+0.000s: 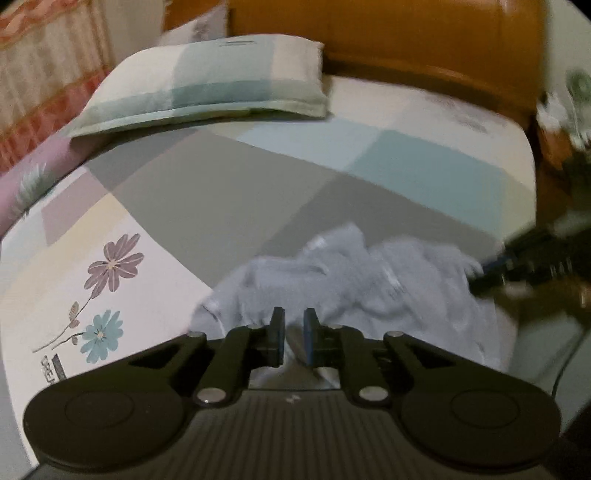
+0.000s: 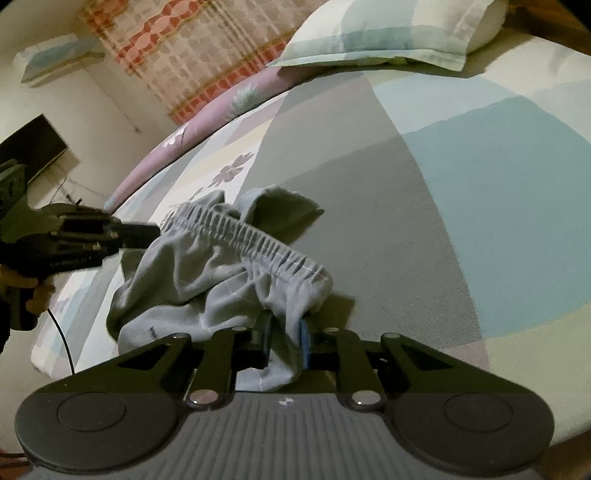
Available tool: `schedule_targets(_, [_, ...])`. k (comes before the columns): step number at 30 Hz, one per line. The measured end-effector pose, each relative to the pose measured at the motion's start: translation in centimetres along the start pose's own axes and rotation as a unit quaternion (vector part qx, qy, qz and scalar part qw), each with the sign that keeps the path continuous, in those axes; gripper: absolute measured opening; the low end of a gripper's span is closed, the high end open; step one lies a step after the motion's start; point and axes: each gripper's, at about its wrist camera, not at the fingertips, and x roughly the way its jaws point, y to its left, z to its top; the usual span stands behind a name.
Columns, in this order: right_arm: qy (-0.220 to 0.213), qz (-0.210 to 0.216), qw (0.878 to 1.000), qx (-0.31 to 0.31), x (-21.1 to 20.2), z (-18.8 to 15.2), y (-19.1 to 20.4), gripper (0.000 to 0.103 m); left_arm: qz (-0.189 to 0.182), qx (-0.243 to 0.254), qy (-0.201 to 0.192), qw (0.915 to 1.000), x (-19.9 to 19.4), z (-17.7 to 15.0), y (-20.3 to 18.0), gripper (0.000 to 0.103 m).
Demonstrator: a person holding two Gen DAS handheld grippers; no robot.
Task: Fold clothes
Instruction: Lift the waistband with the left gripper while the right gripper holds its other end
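Lying crumpled on the bed (image 2: 424, 192), the pale grey shorts (image 2: 207, 266) sit on the grey patch of the patchwork sheet, their gathered elastic waistband (image 2: 258, 236) running across the top of the heap. To the left of the shorts, the left hand-held gripper (image 2: 155, 232) reaches in level with the waistband's left end and appears clenched on it, though the pinch itself is dim; in its own view the fingers (image 1: 277, 332) stand close together with pale cloth between them. A bare hand (image 2: 31, 291) grips its handle and a black cable (image 2: 62, 332) hangs below. On the near right side of the shorts, the right hand-held gripper (image 2: 284, 339) is clenched on a fold of the fabric just under the waistband's right end, cloth spilling out between its pads. Beyond the shorts, well apart from them, a checked pillow (image 2: 388, 33) rests at the head of the bed.
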Motion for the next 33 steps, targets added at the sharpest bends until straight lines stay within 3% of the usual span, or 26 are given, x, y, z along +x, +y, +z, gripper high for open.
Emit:
schedule_targets(4, [0.003, -0.001, 1.0, 0.005, 0.2, 0.0, -0.3, 0.025, 0.004, -0.012, 0.014, 0.9998, 1.9, 0.7, 1.6, 0.021])
schedule_targets(7, [0.003, 0.0, 1.0, 0.006, 0.4, 0.0, -0.6, 0.035, -0.001, -0.016, 0.024, 0.9996, 3.1, 0.6, 2.2, 0.024])
schedule_targets(12, [0.003, 0.009, 1.0, 0.012, 0.7, 0.2, -0.9, 0.042, -0.006, -0.034, 0.028, 0.999, 3.7, -0.5, 3.2, 0.041])
schedule_targets(16, [0.001, 0.014, 1.0, 0.02, 1.0, 0.2, -1.0, 0.045, -0.024, -0.047, 0.03, 0.9982, 3.9, -1.0, 3.4, 0.034])
schedule_targets(20, [0.0, 0.018, 0.999, 0.03, 1.0, -0.1, -0.9, 0.046, -0.043, -0.021, 0.036, 0.9982, 4.0, -1.2, 2.4, 0.034])
schedule_targets(23, [0.001, 0.023, 0.999, 0.032, 1.0, -0.3, -0.8, 0.046, -0.046, -0.044, 0.047, 0.9969, 4.6, -1.6, 2.9, 0.032])
schedule_targets(25, [0.001, 0.023, 0.999, 0.03, 1.1, -0.3, -0.7, 0.04, -0.052, -0.07, 0.049, 0.995, 4.8, -1.7, 3.5, 0.027])
schedule_targets(27, [0.007, 0.023, 0.999, 0.028, 1.3, -0.2, -0.6, 0.007, -0.051, -0.07, 0.048, 0.995, 4.6, -1.7, 3.3, 0.015])
schedule_targets(33, [-0.006, 0.018, 1.0, 0.021, 0.9, -0.5, -0.1, 0.007, -0.032, -0.062, 0.03, 0.9971, 3.0, -0.8, 2.5, 0.009])
